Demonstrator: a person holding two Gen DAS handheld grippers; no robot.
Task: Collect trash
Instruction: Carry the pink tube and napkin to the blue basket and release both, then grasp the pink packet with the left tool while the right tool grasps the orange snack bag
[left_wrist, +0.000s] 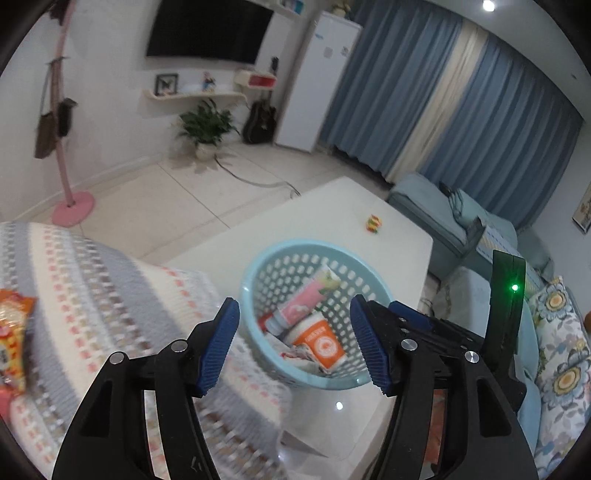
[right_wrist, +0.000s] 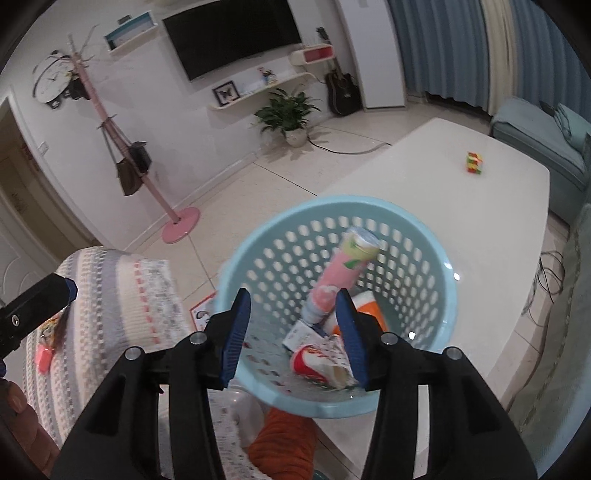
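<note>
We're right over the round light-blue perforated plastic basket (right_wrist: 334, 295), which sits on the near end of the long white table (right_wrist: 424, 177). Our left gripper (left_wrist: 295, 343) hangs above the basket's near rim with its blue-padded jaws apart and nothing between them. Our right gripper (right_wrist: 295, 332) is just over the basket too, jaws apart, nothing pinched. Down inside the basket lies the trash: a pink cylindrical tube with a pale cap (right_wrist: 340, 273) leaning against the far wall, an orange-and-white paper cup (left_wrist: 319, 341) on its side beneath it, and a red-and-white crumpled cup (right_wrist: 314, 363) at the near wall. Well beyond the basket, a small multicoloured cube (right_wrist: 474, 162) stands alone on the table. Left of the basket, a knitted grey-and-pink striped cushion (left_wrist: 110, 295) bears an orange snack packet (left_wrist: 14, 332).
</note>
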